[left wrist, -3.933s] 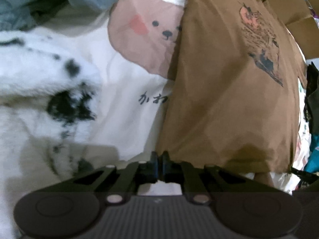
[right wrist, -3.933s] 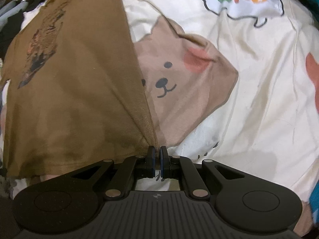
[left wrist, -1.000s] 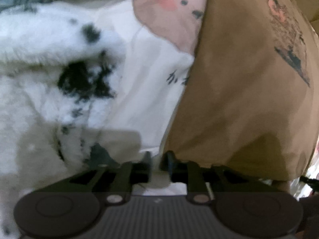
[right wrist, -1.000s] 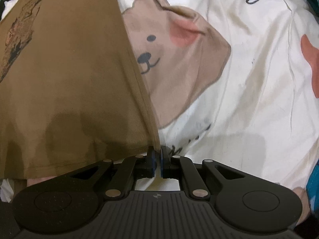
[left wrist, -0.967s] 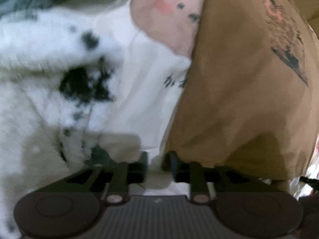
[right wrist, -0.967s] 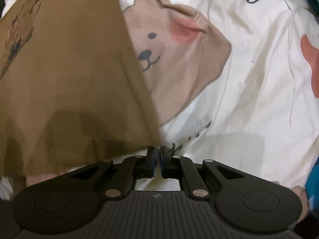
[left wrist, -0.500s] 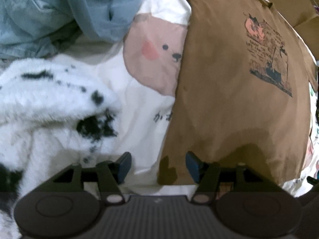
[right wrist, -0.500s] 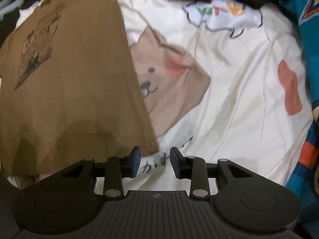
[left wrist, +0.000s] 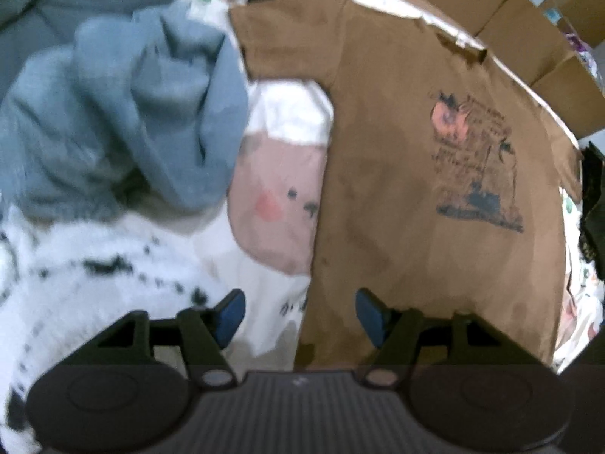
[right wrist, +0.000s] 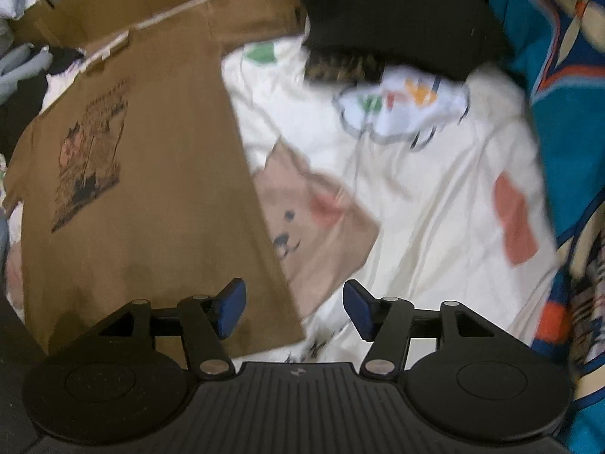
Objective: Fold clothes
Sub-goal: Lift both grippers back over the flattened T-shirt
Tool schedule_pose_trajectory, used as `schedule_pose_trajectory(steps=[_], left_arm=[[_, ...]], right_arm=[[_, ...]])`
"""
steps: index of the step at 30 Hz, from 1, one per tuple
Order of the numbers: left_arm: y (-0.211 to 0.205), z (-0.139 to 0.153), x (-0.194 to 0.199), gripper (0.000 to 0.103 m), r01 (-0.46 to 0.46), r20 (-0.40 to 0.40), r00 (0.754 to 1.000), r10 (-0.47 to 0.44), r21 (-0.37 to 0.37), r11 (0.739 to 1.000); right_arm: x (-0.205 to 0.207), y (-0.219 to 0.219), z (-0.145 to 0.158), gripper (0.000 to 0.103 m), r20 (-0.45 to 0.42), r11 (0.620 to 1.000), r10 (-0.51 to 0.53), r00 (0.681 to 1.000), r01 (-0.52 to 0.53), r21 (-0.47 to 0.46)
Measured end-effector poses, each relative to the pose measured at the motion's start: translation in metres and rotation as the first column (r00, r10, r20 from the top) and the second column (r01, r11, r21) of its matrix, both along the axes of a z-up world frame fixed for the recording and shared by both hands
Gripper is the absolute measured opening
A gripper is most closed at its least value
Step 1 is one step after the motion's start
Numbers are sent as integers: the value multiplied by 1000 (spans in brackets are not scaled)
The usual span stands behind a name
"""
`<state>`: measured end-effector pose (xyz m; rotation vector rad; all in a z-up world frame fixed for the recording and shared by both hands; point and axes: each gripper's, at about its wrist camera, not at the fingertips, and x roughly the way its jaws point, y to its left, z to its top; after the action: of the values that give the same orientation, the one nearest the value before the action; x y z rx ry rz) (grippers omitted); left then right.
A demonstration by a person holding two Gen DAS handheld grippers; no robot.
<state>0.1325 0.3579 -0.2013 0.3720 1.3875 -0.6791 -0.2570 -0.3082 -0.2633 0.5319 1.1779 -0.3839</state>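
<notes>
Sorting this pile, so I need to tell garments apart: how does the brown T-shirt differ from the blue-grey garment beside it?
The brown T-shirt lies spread flat; the blue-grey garment is bunched in a heap. The T-shirt carries a printed graphic; the blue-grey garment looks plain. Both lie on the bear-print sheet.

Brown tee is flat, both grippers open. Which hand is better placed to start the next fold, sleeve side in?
Probably left. The left gripper hangs open over the brown tee's near corner, with a sleeve spread out ahead of it. The right gripper straddles the opposite hem corner, where the far sleeve lies half hidden under dark clothing.
</notes>
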Motion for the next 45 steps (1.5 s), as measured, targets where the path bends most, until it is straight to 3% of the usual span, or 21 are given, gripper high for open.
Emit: schedule_pose_trajectory(steps=[9,15,18,30,45], left_arm=[[-15,55,4,73,23,160,987,-19,-26,999],[-20,83,2,73,14,179,984,1,-82,997],[-21,92,0,73,6,186,982,14,-106,994],[-10,102,-16,74,-66,174,980,99,-183,981],[-27,131,-8,74,-21,220,973,75,-237,971]], right_arm=[[3,-12,39,75,77,995,-96,992,96,-1],[1,-12,66,75,103,993,-101,990,106,-49],[-3,-13,76,75,125,993,-113,986,118,-29],[-15,6,127,76,224,992,-104,969,117,-49],[-4,25,161,76,324,990,-65,944,103,-99]])
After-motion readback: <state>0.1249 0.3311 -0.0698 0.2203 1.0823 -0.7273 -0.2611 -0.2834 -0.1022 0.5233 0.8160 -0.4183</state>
